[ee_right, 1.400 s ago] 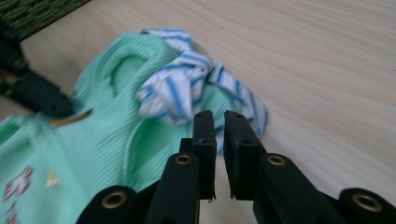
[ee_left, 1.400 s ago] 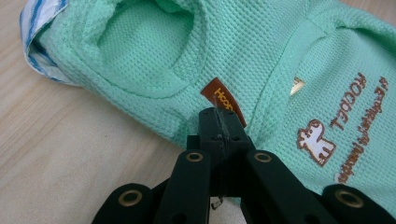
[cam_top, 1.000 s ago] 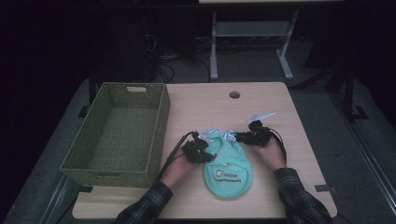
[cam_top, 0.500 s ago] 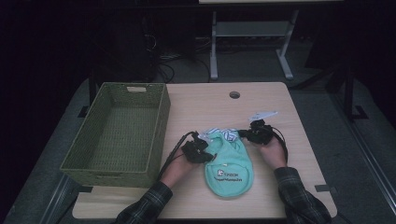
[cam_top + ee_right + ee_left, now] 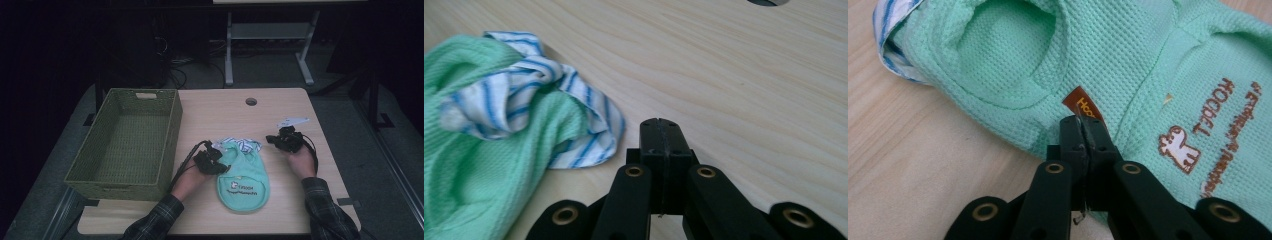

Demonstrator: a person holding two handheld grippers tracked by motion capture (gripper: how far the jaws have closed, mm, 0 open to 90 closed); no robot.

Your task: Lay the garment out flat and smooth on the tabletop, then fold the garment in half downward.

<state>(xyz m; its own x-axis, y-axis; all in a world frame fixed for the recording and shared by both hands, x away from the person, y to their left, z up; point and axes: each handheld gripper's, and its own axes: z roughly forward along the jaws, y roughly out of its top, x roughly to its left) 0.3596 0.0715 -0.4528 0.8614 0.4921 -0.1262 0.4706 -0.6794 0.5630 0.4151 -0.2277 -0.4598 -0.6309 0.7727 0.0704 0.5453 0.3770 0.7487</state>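
A mint-green waffle-knit garment (image 5: 242, 177) with a small printed logo lies flat near the table's front edge. Its blue-and-white striped lining (image 5: 240, 145) shows at the far end. My left gripper (image 5: 220, 167) sits at the garment's left edge. In the left gripper view its jaws (image 5: 1081, 120) are shut on the green fabric (image 5: 1128, 55), right at a brown label. My right gripper (image 5: 271, 139) hovers over bare wood just right of the striped part, shut with nothing in it. In the right gripper view its tips (image 5: 659, 122) stand beside the striped lining (image 5: 524, 95).
A woven green basket (image 5: 172, 130) stands empty on the table's left half, close to my left hand. A round cable hole (image 5: 251, 101) sits in the table's far middle. Bare wood lies to the right of the garment and behind it.
My right gripper has drawn away to the right, off the garment's striped end. The garment now lies more spread out. The left gripper has stayed put.
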